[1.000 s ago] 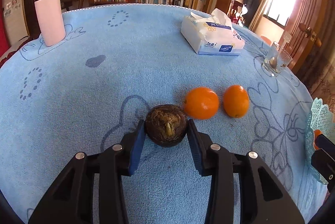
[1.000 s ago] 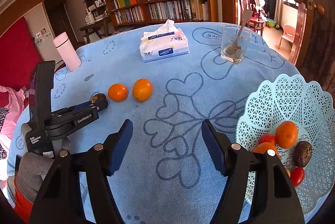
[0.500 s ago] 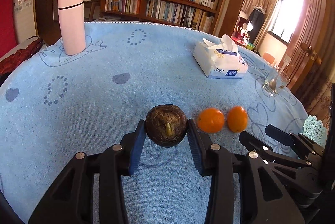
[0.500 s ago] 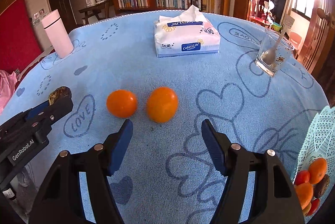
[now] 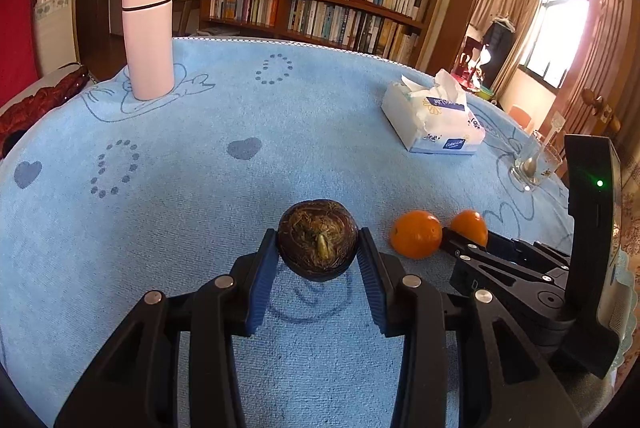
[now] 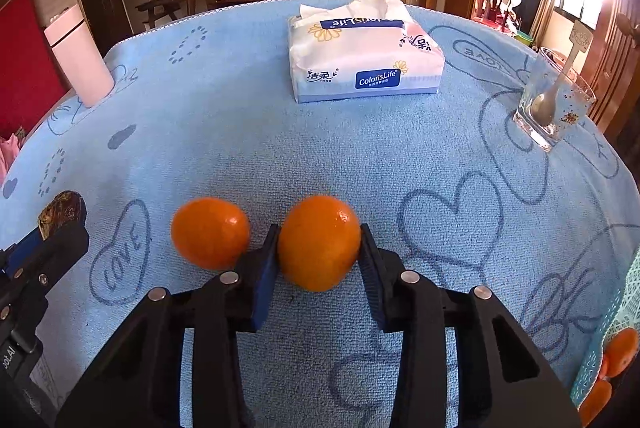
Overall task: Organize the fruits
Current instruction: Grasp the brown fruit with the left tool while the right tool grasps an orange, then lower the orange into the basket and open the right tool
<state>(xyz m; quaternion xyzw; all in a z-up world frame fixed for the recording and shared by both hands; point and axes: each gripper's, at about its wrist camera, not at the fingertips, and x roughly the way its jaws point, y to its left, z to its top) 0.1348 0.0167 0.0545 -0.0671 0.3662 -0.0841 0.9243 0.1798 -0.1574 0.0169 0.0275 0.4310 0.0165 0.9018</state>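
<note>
Right claw [image 6: 319, 256] has just closed on the right orange [image 6: 319, 242].

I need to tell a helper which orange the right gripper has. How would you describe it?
On the blue towel-covered table, in front of the tissue pack, two oranges lie side by side. The gripped orange sits between the right gripper pads, which have just closed; it is nearer the glass than the free orange.

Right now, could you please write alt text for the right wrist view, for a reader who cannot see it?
The right gripper has just closed its blue pads on an orange on a blue tablecloth, with a second orange just beside it. Farther back are a tissue pack and a glass with a spoon.
</note>
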